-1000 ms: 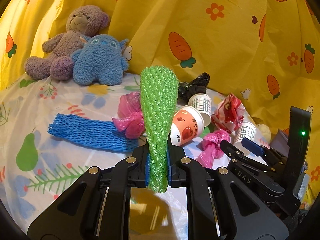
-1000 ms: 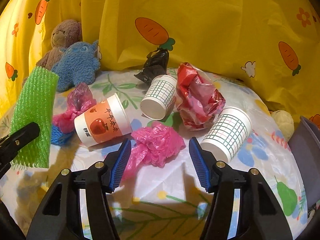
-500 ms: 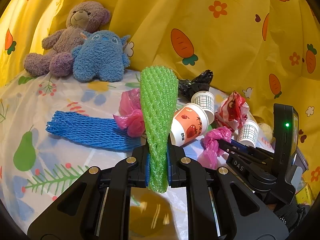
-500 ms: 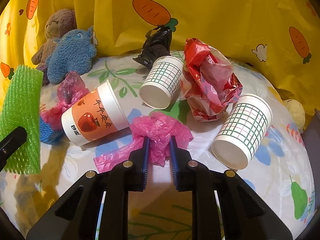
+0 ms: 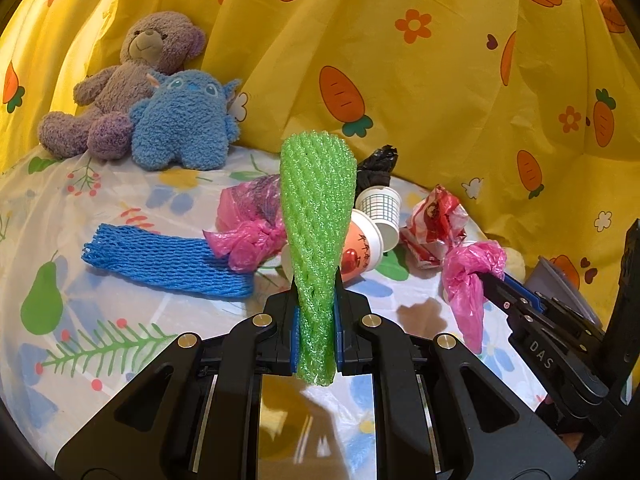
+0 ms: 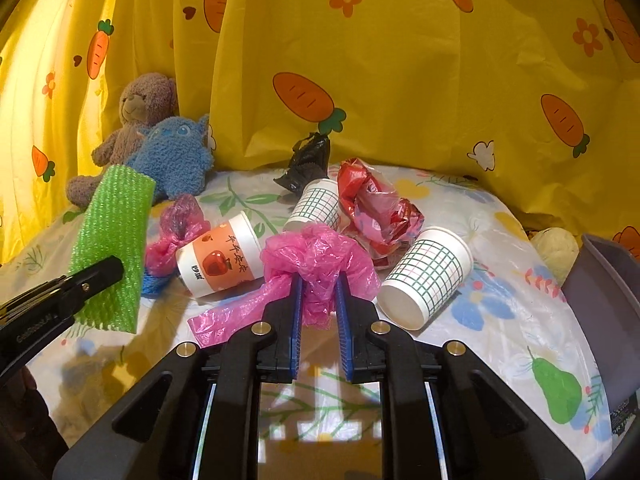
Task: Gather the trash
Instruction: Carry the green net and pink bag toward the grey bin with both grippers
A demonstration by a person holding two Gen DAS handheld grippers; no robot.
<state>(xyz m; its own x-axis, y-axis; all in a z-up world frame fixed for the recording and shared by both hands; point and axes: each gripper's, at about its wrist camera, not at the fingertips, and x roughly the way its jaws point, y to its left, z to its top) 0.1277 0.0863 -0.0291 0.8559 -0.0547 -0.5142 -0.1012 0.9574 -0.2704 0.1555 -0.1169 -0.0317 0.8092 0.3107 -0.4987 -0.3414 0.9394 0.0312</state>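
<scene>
1. Support surface: table under a fruit-and-flower printed cover (image 6: pixel 500 360).
2. Resting on it: 3 paper cups (image 6: pixel 424 276), blue foam net (image 5: pixel 168 258), red wrapper (image 6: pixel 376 208), black bag (image 6: pixel 306 160), 2 plush toys (image 5: pixel 180 120).

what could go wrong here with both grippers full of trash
The right gripper pinches only a bunch of the pink plastic bag; its loose tail could snag the apple cup. The green foam net stands tall in the left gripper and might flop or slip out.
</scene>
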